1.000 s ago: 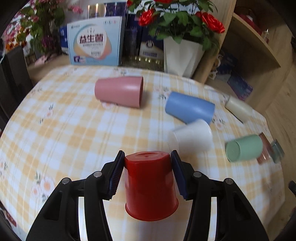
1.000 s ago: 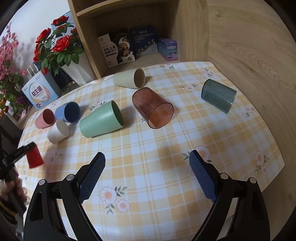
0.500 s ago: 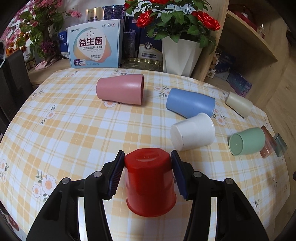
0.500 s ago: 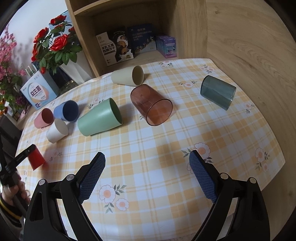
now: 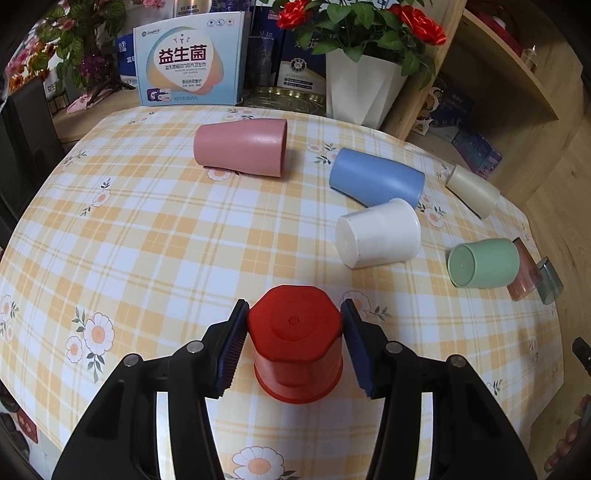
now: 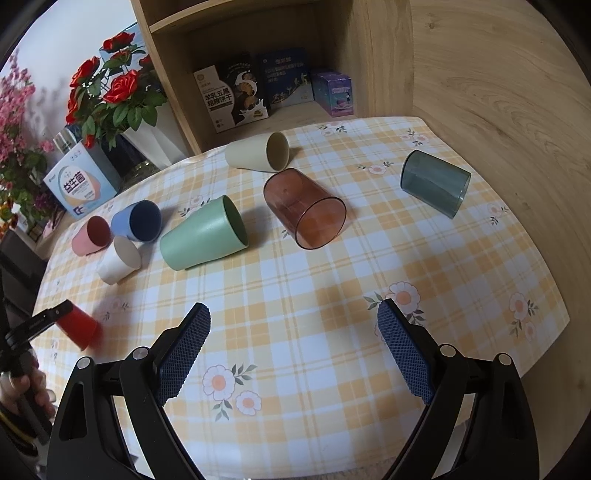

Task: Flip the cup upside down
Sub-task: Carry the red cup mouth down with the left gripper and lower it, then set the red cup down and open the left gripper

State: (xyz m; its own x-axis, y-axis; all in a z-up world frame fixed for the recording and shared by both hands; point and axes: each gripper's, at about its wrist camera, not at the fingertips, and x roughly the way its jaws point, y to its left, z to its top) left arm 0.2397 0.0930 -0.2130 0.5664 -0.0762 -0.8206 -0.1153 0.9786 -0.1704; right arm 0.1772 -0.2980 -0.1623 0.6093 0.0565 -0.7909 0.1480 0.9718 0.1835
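Left wrist view: our left tongs [image 5: 293, 345] clamp the red cup [image 5: 295, 347], mouth down, base up, at the counter's [image 5: 147, 236] near edge. Our right tongs [image 6: 293, 352] hang wide apart, holding nothing, above the checked cloth.

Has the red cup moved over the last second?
Yes. In the right wrist view the red cup, gripped by the left gripper, has dropped nearer the tablecloth, away from the white cup.

Home dining corner, as I view it: bench under checked floral tablecloth [image 6: 295, 295], wooden shelf unit [image 6: 369, 55] holding product boxes [image 6: 231, 98], potted roses [image 5: 364, 22].
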